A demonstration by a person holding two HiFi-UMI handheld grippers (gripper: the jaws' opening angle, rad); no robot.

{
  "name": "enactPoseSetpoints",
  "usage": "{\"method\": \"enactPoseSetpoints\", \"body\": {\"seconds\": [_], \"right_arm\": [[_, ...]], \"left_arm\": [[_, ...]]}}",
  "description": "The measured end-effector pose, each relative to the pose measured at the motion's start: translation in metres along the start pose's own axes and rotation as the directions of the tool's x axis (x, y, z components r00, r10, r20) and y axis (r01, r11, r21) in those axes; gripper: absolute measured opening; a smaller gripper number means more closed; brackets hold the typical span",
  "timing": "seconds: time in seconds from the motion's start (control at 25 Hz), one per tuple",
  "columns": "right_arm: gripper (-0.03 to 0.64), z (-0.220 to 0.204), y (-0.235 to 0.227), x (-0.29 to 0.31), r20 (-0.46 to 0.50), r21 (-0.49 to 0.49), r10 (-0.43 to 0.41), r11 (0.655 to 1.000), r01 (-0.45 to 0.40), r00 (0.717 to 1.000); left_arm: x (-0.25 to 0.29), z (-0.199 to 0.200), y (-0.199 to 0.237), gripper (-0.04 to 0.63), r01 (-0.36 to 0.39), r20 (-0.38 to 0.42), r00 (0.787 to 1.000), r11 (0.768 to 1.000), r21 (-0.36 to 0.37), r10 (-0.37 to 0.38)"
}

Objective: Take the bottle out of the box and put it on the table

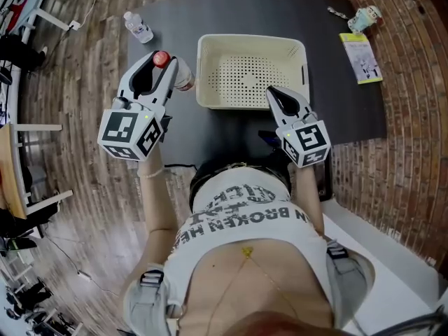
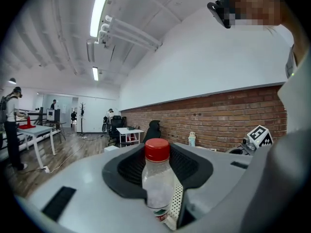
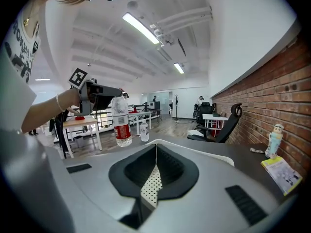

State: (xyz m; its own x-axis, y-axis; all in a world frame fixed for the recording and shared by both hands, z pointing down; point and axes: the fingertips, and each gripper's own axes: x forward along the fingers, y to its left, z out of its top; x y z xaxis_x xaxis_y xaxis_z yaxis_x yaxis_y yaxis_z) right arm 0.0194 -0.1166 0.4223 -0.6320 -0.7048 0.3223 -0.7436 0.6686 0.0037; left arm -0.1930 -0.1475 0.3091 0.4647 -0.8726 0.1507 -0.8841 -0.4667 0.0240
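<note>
A clear plastic bottle with a red cap (image 1: 162, 58) hangs in the air just left of the white perforated box (image 1: 210, 47). My left gripper (image 1: 168, 72) is shut on it. In the left gripper view the bottle (image 2: 157, 152) stands upright between the jaws of that gripper (image 2: 159, 171). The right gripper view shows the same bottle (image 3: 120, 120) held up, with its red label visible. My right gripper (image 1: 274, 93) is over the box's near right edge, shut with nothing in it (image 3: 154, 166). The box looks empty.
A second small bottle (image 1: 138, 26) stands on the dark table (image 1: 231, 9) at the far left, and shows as the second bottle (image 3: 144, 130) in the right gripper view. A yellow booklet (image 1: 362, 56) and a small figurine (image 1: 365, 18) lie at the far right. The person's body is at the near edge.
</note>
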Motion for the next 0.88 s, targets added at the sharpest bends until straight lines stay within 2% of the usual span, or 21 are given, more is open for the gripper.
{"method": "enactPoseSetpoints", "body": {"seconds": [0.32,0.64,0.88], "right_arm": [[0.009,-0.002,0.03,0.014,0.002,0.012,-0.033,0.999,0.033,0.999],[0.009,-0.004,0.044,0.019,0.001,0.021,-0.056,0.998,0.056,0.998],[0.009,-0.005,0.052,0.025,-0.006,0.007,-0.04,0.999,0.04,0.999]], "left_arm": [[-0.022,-0.011,0.032,0.147,0.002,-0.007,1.0,1.0,-0.002,-0.002],[-0.03,-0.02,0.04,0.147,0.031,-0.008,0.999,0.999,-0.013,-0.031],[-0.031,-0.029,0.045,0.147,0.025,-0.024,0.999,1.0,-0.01,-0.026]]}}
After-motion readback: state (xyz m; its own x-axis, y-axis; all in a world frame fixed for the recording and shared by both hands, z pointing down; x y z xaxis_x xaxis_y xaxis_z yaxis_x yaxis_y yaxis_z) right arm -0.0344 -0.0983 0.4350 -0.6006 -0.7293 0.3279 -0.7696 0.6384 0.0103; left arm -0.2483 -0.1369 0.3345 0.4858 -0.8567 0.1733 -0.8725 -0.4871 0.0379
